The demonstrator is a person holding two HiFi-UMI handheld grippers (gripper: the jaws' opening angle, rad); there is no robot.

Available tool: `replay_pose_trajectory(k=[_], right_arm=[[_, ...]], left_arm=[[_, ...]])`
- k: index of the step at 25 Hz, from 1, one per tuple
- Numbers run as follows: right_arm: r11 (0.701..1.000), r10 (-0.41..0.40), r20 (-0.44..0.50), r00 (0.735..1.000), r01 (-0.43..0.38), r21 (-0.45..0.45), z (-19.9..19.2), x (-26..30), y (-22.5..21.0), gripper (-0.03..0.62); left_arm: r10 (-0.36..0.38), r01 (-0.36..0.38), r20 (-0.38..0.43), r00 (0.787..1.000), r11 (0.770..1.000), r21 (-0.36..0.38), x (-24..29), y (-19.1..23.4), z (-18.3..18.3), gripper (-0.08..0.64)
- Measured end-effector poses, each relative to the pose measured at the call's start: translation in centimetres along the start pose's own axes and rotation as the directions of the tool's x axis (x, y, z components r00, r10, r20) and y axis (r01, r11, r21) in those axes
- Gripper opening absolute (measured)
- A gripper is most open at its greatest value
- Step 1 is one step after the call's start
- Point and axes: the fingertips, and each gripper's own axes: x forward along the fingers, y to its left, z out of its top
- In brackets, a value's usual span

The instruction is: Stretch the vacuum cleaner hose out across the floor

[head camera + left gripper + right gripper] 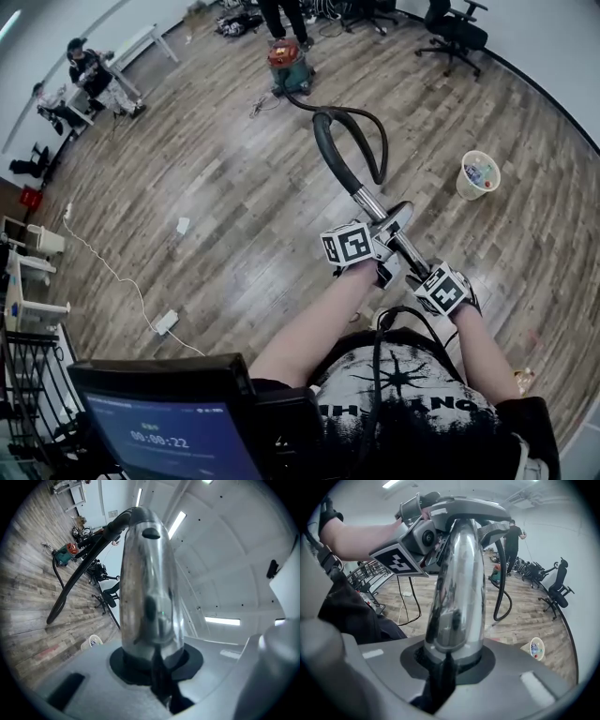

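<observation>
The metal pipe (370, 204) sits between the jaws of both grippers. The left gripper (392, 234) is further up the pipe. The right gripper (422, 272) is just behind it, nearer the person. In front of the left gripper the hose (328, 150) joins the pipe, loops round and runs to the vacuum cleaner (289, 67), far ahead. A bucket (479, 175) stands on the floor right of the grippers. A power strip (165, 322) lies well off to their left.

Bright ceiling strip lights (222, 620); glare on chrome tube (147, 588); fisheye edges dark.
</observation>
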Motion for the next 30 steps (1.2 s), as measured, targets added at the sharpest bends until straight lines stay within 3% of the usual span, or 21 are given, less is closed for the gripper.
replay_pose_trajectory(k=[13,19,30], right_arm=[[0.998,-0.026,-0.055,0.998,0.029,0.048,-0.3,-2.3,6.3,0.078],[0.998,-0.036,-0.061,0.998,0.039,0.056,-4.7,-0.3,12.8,0.078],[1.0,-0.01,-0.043,0.999,0.011,0.024,-11.2,-4.3,14.0,0.078]], left_arm=[[-0.039,0.037,-0.023,0.999,0.997,-0.067,-4.6,-3.8,-1.5,0.06],[-0.053,0.051,-0.022,0.998,0.995,-0.087,-10.2,-4.2,-7.3,0.06],[-0.029,0.029,0.005,1.0,0.998,-0.063,-8.7,-8.2,-13.6,0.06]])
